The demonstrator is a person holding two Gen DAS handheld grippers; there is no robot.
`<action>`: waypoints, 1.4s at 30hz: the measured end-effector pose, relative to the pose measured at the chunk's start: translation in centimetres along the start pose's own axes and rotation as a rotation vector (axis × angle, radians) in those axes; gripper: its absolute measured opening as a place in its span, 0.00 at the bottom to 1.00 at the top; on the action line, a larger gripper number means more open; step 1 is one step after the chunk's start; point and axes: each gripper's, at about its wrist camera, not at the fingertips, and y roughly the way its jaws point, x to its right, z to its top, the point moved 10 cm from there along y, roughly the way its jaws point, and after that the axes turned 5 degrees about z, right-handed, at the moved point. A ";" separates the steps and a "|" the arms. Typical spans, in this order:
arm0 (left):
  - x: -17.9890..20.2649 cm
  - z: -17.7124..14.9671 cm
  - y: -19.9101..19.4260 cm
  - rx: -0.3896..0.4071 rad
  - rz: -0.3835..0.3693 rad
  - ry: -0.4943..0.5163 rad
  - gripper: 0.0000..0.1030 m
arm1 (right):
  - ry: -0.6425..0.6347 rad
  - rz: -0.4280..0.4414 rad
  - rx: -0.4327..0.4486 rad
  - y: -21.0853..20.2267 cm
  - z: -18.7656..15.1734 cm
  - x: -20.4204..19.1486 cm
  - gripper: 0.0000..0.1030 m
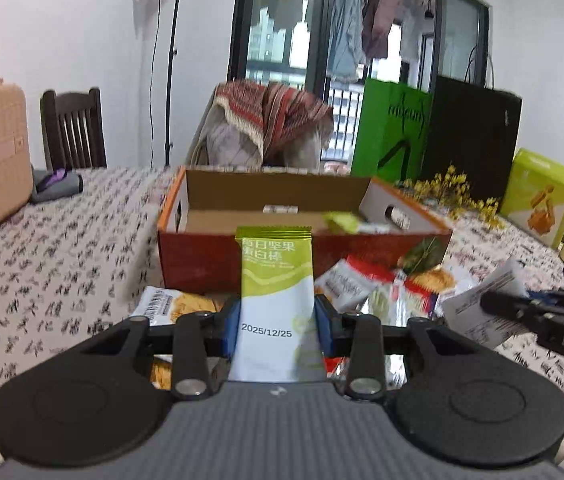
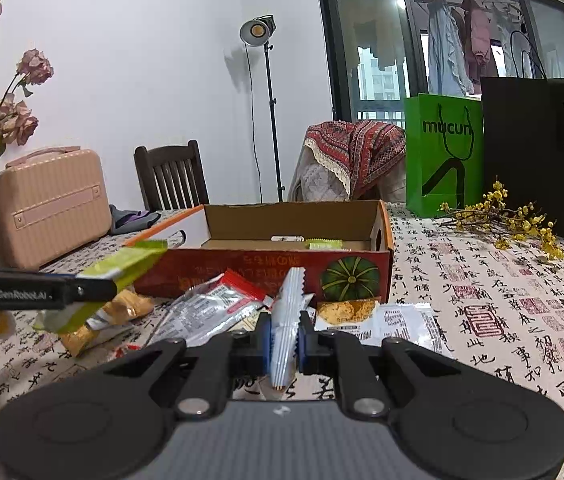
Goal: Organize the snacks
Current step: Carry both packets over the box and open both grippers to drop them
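Tablecloth [image 2: 482, 280] with black and red calligraphy lies bare to our right of the open cardboard box [image 2: 294, 216], up to the yellow flower sprig [image 2: 502, 220] and the green and black paper bags. On the other side a pink case [image 2: 50, 200] stands near the table's edge. Loose snack packets [image 2: 210, 312] crowd the strip between us and the box's red front wall.

Our left gripper [image 1: 278, 320] clamps a green-and-white snack bar [image 1: 276, 300] between its blue pads, held upright just short of the box front. Our right gripper [image 2: 284, 340] is pinched on a thin white packet [image 2: 288, 320], edge-on between the pads, above the pile.

Our left view alone shows the printed date on the bar and a light-green carton at far right. Our right view alone shows dried roses in a vase at left and two small packets already on the box floor.
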 end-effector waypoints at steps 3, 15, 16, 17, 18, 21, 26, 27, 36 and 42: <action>0.0 1.0 -0.1 0.029 0.010 0.004 0.37 | -0.002 0.001 0.016 0.0 0.6 -0.1 0.12; 0.0 6.1 1.5 0.099 0.030 -0.025 0.37 | -0.006 0.005 0.120 1.7 5.9 0.2 0.12; 0.0 6.6 1.9 0.102 0.036 -0.027 0.37 | -0.006 0.005 0.123 2.0 6.4 0.3 0.12; 0.0 6.9 2.2 0.104 0.040 -0.031 0.37 | -0.004 0.005 0.128 2.4 7.0 0.3 0.12; -0.1 7.3 2.6 0.105 0.044 -0.037 0.37 | -0.002 0.006 0.130 2.9 7.6 0.4 0.12; -0.2 8.5 3.8 0.110 0.058 -0.055 0.37 | -0.001 0.004 0.127 4.5 9.1 0.7 0.12; -0.2 9.9 6.4 0.098 0.081 -0.070 0.37 | 0.020 0.008 0.108 7.6 11.2 1.1 0.12; -0.2 10.0 6.9 0.096 0.086 -0.070 0.37 | 0.029 0.009 0.105 8.2 11.5 1.2 0.12; -1.4 9.3 12.4 0.048 0.156 -0.128 0.37 | 0.105 -0.025 0.042 14.8 11.1 2.9 0.12; -2.8 7.6 14.7 0.024 0.171 -0.140 0.37 | 0.121 -0.050 0.049 16.6 9.1 4.7 0.12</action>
